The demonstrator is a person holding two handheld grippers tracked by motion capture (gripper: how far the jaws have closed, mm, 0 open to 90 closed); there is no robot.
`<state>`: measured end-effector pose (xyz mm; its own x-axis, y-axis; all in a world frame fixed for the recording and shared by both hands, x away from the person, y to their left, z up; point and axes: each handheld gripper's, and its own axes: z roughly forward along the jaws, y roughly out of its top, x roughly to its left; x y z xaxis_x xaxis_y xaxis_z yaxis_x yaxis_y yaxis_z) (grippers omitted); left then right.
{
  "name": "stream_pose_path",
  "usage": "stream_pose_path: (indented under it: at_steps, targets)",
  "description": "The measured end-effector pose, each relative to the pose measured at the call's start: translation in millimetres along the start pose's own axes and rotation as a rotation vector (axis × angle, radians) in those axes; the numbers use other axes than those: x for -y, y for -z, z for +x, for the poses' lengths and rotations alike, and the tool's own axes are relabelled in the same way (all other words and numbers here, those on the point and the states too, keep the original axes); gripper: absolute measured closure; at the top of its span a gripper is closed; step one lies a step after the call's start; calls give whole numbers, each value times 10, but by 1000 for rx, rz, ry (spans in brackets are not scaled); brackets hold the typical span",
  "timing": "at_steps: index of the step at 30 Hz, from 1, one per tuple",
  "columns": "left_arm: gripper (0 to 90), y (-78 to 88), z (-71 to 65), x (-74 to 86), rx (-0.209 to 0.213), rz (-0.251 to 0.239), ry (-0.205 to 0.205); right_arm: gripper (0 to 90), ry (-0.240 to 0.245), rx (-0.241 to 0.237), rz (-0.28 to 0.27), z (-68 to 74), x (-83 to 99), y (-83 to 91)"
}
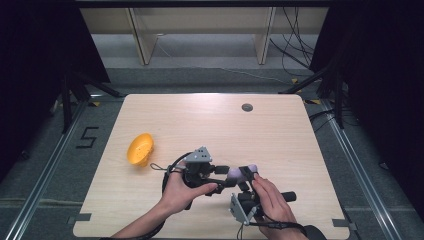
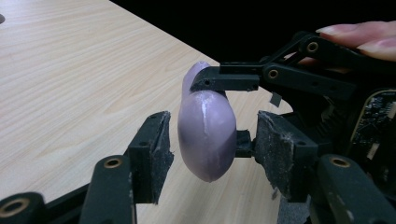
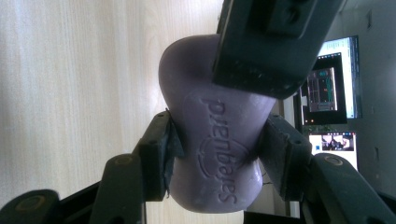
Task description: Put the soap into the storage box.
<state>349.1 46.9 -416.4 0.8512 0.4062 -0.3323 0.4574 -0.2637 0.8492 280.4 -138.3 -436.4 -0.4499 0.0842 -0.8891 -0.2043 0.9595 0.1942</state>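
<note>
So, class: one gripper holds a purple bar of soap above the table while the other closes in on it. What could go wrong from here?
1. The left gripper has gaps between its pads and the soap; if the right gripper lets go early, the bar may drop onto the table.
2. The soap is smooth and rounded, so a squeeze on its curved sides may make it slip out.
3. The two grippers' jaws are crowded together and could collide.
</note>
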Motion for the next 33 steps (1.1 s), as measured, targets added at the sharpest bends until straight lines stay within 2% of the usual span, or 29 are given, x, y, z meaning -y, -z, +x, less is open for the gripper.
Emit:
stream_pose_path:
  at_steps: [3,4,7,9,10,14,15,16,21,22,23,25,26,27,28,29,31,32,33]
  targets:
    - [453,-29,14,7,5,-2,0,499,3,5,1,-2,-5,3]
    - [456,-33,9,7,-8,-1,2,499,1,7,3,0,-9,2]
    - [465,-76,17,16,8,-5,8,499,0,5,3,2,-16,0]
    - [471,-88,18,19,-3,4,5,499,0,2,-2,2,-22,-5]
    - [475,-100,22,22,5,5,10,499,-25,4,7,17,-22,1]
    - [487,-130,22,23,-6,8,6,499,-25,6,4,13,-33,2]
    - [489,-137,21,25,-5,7,8,499,-9,7,0,4,-38,1]
    - [494,-133,18,20,-16,20,5,499,-21,8,2,10,-39,5]
    - [521,-164,27,27,-3,6,8,499,-19,18,-13,10,-48,0]
    - [525,-182,18,36,-15,-15,10,499,-6,19,-30,3,-40,-18]
    - [531,-167,24,26,-14,14,-1,499,-26,21,-11,15,-49,-2]
    - [542,-174,17,27,-10,15,5,499,-2,26,-14,-2,-56,0]
    - [552,-176,14,28,-9,15,6,499,52,35,-21,-36,-67,2]
    - [559,-180,14,29,-2,10,4,499,51,35,-21,-35,-68,3]
    - [569,-184,8,29,-5,7,3,499,-13,24,-11,7,-59,3]
    - [571,-176,1,26,-17,17,4,499,-15,23,-8,9,-60,5]
    - [574,-169,5,21,-14,24,-4,499,-12,27,-15,9,-59,4]
    - [576,-173,11,25,3,12,-2,499,-10,28,-17,7,-59,5]
    - [578,-169,0,23,-6,7,6,499,-15,28,-17,10,-60,7]
